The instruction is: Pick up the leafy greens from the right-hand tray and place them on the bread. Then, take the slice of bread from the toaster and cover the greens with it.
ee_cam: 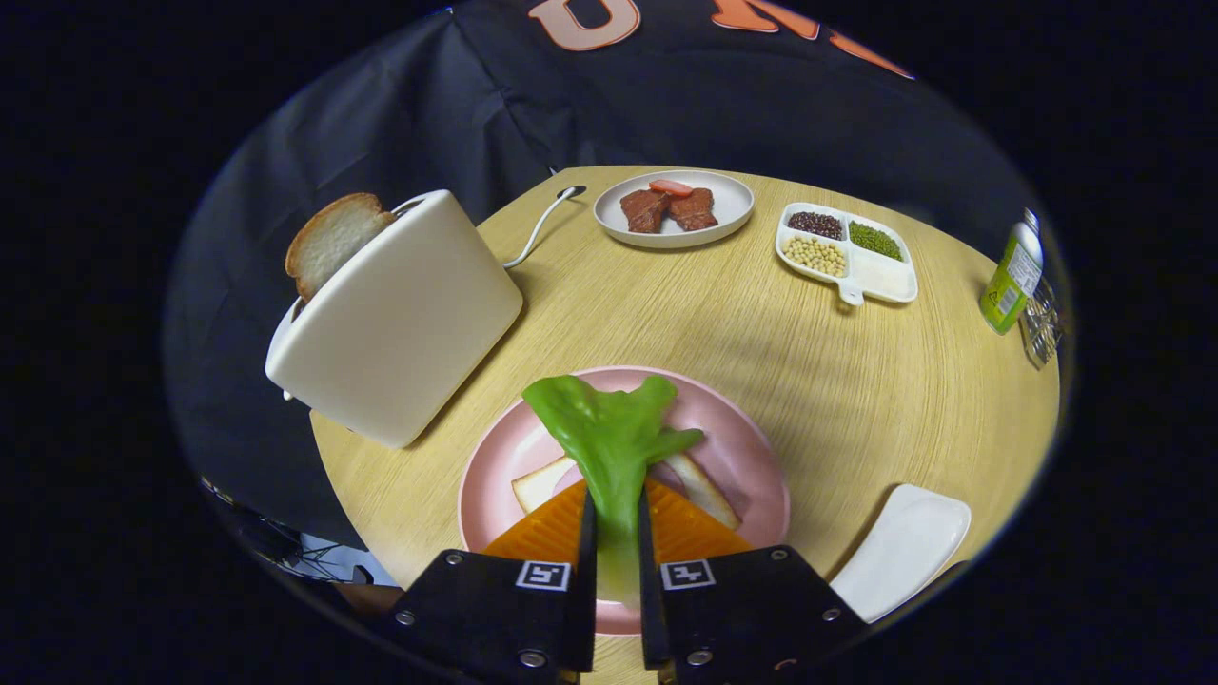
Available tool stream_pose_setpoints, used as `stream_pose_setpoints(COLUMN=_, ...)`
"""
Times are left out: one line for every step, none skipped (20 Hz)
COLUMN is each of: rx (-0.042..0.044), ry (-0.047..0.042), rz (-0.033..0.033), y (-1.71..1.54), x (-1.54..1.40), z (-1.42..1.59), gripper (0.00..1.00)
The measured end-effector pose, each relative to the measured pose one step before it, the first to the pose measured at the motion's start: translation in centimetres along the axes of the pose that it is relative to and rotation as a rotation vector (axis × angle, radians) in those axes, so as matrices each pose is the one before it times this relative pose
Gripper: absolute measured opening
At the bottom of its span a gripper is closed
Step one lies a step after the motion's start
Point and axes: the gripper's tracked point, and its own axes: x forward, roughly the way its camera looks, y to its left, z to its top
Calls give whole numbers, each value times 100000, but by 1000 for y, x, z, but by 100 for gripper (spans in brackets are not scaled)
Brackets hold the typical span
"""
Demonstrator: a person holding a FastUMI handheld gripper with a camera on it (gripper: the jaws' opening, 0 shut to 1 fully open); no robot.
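This is a staged kitchen-table set in a recording booth: dark cloth (723, 105) hangs as a wall behind a round wooden table (723, 333). Ahead and to the left of the gripper stands a white toaster (400, 319) with a bread slice (328, 240) in its slot, its cord running to the far edge. Far beyond the fingers sit a plate of meat pieces (674, 207), a divided dish of beans (845, 251) and a green bottle (1011, 278).
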Motion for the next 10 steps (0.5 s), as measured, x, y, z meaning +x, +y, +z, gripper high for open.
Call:
stream_pose_setpoints(rx=-676, ry=514, rz=397, y=327, x=104, z=-125, gripper=22)
stream_pose_setpoints(rx=-620, ry=429, rz=94, y=221, x=5, z=-87, gripper=26)
stream_pose_setpoints(rx=-547, ry=312, rz=267, y=312, x=-137, z=-58, gripper=28)
stream_pose_setpoints(rx=-683, ry=45, rz=-377, y=123, x=-64, z=32, gripper=38)
stream_pose_setpoints(rx=-912, ry=-456, rz=-893, y=32, x=-164, z=152, gripper=44)
stream_pose_setpoints(rx=-943, ry=-384, rz=-866, y=13, x=23, z=186, gripper=54)
stream_pose_setpoints(rx=-539, ry=-224, rz=-1020, y=-36, x=-186, z=117, gripper=57)
stream_pose_setpoints(rx=-336, ry=-6, rz=-673, y=-34, x=-157, z=170, gripper=64)
stream_pose_setpoints(rx=104, ry=-171, rz=-542, y=97, x=-127, z=185, gripper=66)
stream_pose_setpoints(rx=61, ry=62, rz=34, y=146, x=-127, z=162, gripper=72)
